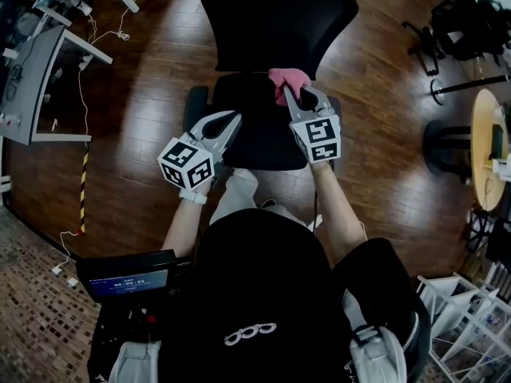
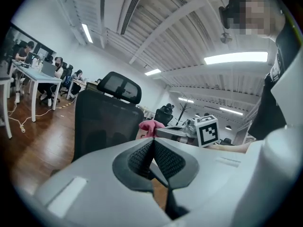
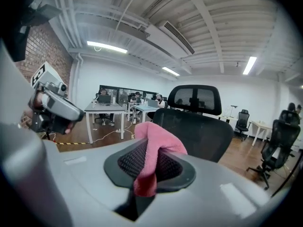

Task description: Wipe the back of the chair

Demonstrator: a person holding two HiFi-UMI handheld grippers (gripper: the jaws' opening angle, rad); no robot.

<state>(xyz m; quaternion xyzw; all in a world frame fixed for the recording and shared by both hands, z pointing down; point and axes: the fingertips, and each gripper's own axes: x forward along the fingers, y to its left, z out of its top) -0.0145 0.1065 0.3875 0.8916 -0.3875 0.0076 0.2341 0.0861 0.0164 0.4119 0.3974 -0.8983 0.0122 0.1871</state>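
Note:
A black mesh office chair stands in front of me, its back (image 1: 275, 22) (image 2: 106, 122) (image 3: 196, 131) facing me above the seat (image 1: 255, 122). My right gripper (image 1: 302, 98) (image 3: 149, 167) is shut on a pink cloth (image 1: 289, 80) (image 3: 158, 143) (image 2: 150, 126), held over the seat just short of the chair back's lower edge. My left gripper (image 1: 231, 122) (image 2: 154, 160) hangs over the seat's left side, shut with nothing between its jaws.
Wooden floor surrounds the chair. A desk (image 1: 36, 70) with cables stands at the left, a round table (image 1: 489, 146) and another black chair (image 1: 467, 22) at the right. A white rack (image 1: 463, 325) sits at lower right. People work at desks (image 3: 106, 110) further off.

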